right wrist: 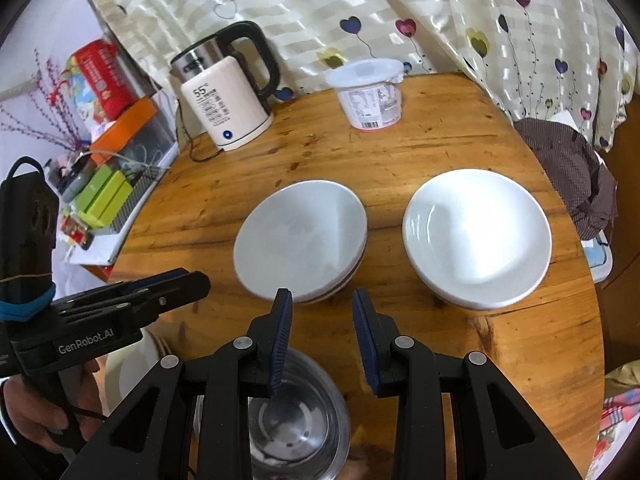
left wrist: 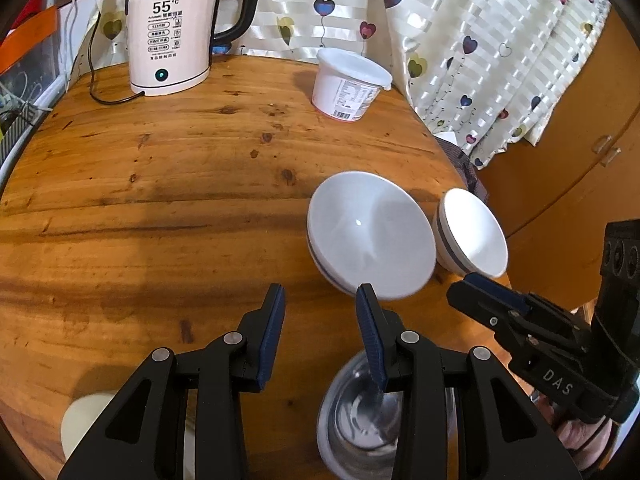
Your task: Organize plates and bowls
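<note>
Right wrist view: my right gripper (right wrist: 322, 300) is parted, grasping nothing, above a steel bowl (right wrist: 298, 420). Left gripper (left wrist: 320, 296) also released, empty. Just beyond, 2 white bowls (right wrist: 300, 240) (right wrist: 476, 236) sit side by side on the wooden table (right wrist: 400, 152); kettle (right wrist: 226, 100) and tub (right wrist: 368, 92) at the far edge.

The left half of the wooden table (left wrist: 160, 200) lies bare, a wide lane from near edge to far. Far back stand the kettle (left wrist: 168, 40) and a lidded tub (left wrist: 348, 84) — a gap between them. To the right, two white bowls (right wrist: 300, 240) (right wrist: 476, 236) sit just apart; a steel bowl (right wrist: 296, 420) blocks the near edge.
</note>
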{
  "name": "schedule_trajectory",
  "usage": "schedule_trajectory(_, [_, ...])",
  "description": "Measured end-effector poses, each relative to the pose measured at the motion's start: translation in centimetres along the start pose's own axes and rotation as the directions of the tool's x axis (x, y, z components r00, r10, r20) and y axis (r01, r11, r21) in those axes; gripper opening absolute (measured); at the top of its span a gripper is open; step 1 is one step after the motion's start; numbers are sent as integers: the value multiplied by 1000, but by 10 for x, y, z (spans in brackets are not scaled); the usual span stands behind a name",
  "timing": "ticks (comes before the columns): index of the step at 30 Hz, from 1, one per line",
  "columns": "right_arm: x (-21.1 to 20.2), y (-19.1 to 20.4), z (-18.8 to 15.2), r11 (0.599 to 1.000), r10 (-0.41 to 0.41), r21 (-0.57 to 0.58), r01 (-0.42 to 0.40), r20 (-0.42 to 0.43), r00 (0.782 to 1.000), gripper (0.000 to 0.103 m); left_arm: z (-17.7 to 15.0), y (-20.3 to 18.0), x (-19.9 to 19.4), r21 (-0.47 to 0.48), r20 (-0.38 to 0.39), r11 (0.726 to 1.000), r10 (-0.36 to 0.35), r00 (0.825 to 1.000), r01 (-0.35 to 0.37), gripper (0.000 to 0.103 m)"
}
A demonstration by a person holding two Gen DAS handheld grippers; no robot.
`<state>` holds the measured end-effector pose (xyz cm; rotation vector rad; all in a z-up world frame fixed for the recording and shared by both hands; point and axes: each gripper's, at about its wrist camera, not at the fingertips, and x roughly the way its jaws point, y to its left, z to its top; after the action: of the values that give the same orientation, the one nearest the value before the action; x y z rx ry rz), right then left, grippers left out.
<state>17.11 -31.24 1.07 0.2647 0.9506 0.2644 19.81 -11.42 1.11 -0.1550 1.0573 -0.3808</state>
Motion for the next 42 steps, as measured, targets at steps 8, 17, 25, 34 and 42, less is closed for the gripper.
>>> schedule_trajectory(8, [20, -10, 11, 999, -14, 42, 14, -12, 1000, 28, 16, 7, 19, -31, 4, 1000, -5, 1000, 6, 38])
schedule_trajectory(17, [35, -15, 18, 998, -19, 56, 20, -30, 999, 22, 22, 8, 35, -38, -15, 999, -26, 1000, 26, 38])
schedule_trajectory(25, [41, -15, 22, 998, -25, 49, 26, -30, 999, 20, 24, 7, 49, -34, -38, 999, -41, 998, 40, 22])
schedule_trajectory(34, [42, -14, 23, 999, -35, 32, 36, -29, 999, 18, 23, 3, 50, -9, -35, 1000, -20, 999, 20, 21])
schedule_trajectory(42, [33, -8, 23, 999, -34, 18, 34, -15, 999, 18, 22, 1, 42, -7, -24, 1000, -14, 1000, 14, 21])
